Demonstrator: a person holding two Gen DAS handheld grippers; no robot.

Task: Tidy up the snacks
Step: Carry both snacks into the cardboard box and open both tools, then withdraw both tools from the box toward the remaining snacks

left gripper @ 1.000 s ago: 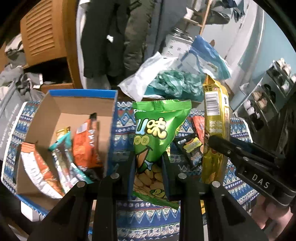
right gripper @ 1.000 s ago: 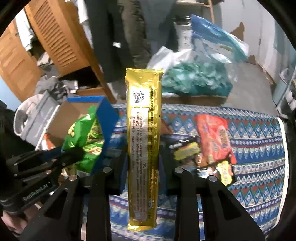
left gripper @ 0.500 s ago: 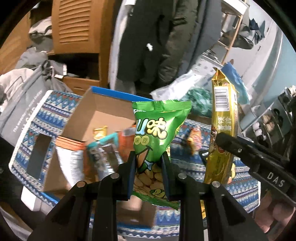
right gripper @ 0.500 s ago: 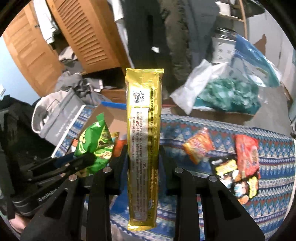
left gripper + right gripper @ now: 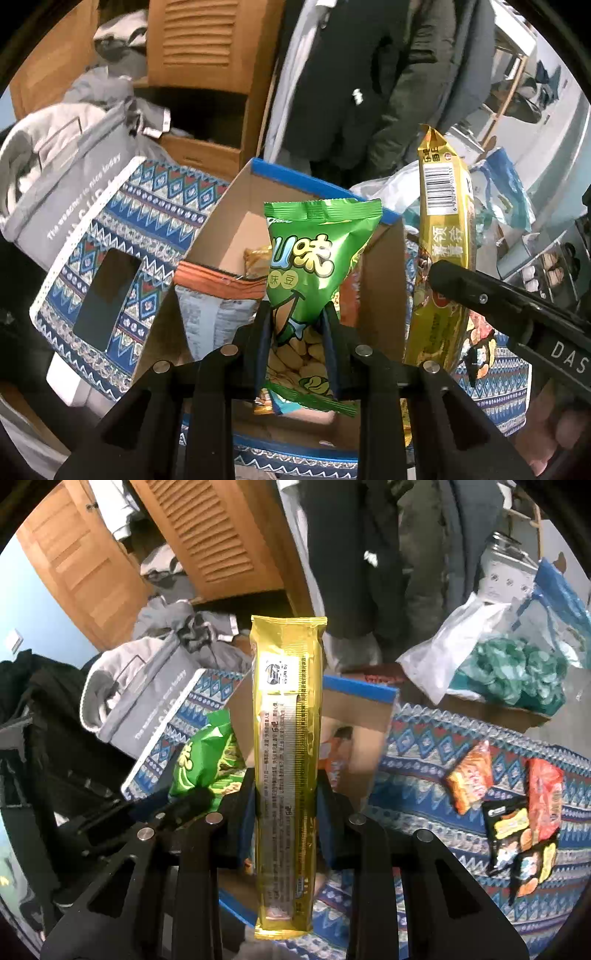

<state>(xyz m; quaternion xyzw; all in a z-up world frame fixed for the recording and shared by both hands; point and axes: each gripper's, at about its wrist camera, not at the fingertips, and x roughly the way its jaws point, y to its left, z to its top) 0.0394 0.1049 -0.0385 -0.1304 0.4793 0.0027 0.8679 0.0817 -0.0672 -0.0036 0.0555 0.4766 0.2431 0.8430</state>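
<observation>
Left wrist view: my left gripper (image 5: pixel 295 332) is clamped on a green snack bag (image 5: pixel 314 266), pinched at its lower half. Bag is glossy, crimped top edge, yellow lettering, pics of beans toward the bottom, standing upright betw. the fingers. It hangs over the open cardboard box (image 5: pixel 384 280), which has a blue rim and kraft-brown inner walls. Inside the box I count approx. 3 packs: one orange-and-white (image 5: pixel 218 291) at the near-left wall, one yellowish (image 5: pixel 256 260) behind it, one orange-red partly hidden by the green bag.

Right wrist view: my right gripper (image 5: pixel 286 808) grips a long gold packet (image 5: pixel 288 738) around its middle, upright, seam and small print facing the cam, sticker near the top. It's held in front of the same box, w/ the left gripper and green bag just to its left.

On the patterned cloth (image 5: pixel 424 738) right of the box lie 4 loose snacks: 1 orange (image 5: pixel 471 777), 1 red (image 5: pixel 545 797), 2 black packs (image 5: pixel 517 842) touching ea. other and the red one. Grey bag (image 5: pixel 147 686) sits left of the box.
</observation>
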